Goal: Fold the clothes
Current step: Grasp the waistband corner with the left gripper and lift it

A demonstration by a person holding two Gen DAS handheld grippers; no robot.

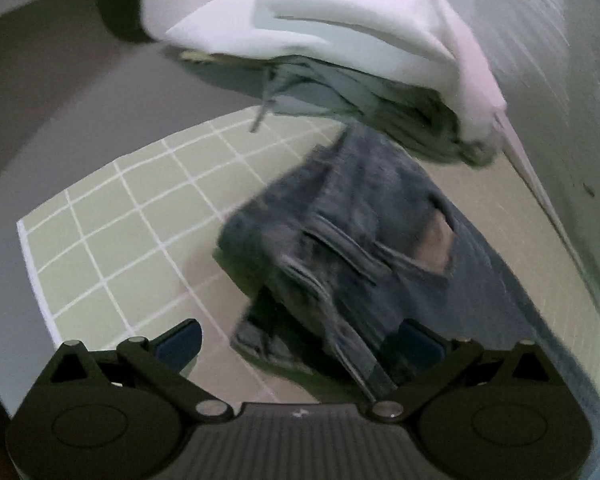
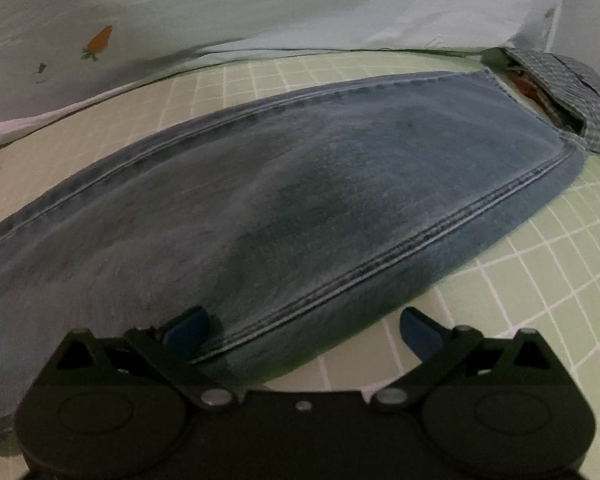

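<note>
Green grid mat [image 2: 520, 280] carries jeans [image 2: 300, 184]; both claws, left [image 1: 298, 344] and right [image 2: 304, 330], gape wide, jeans at twelve o'clock, positioned for grabbing.

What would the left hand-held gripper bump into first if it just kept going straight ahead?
Most likely the crumpled blue denim jeans, whose waistband end already lies between the open left hand-held gripper fingers, on the green grid-patterned mat. Depth is unclear.

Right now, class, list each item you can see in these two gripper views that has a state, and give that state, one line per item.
jeans: leg laid flat on the grid mat, waist end bunched.
white garment: folded, on top of the stack.
grey-green garment: folded, under the white one.
checked garment: crumpled at the mat's edge.
left gripper: open, around the denim.
right gripper: open, over the leg's hem.
</note>
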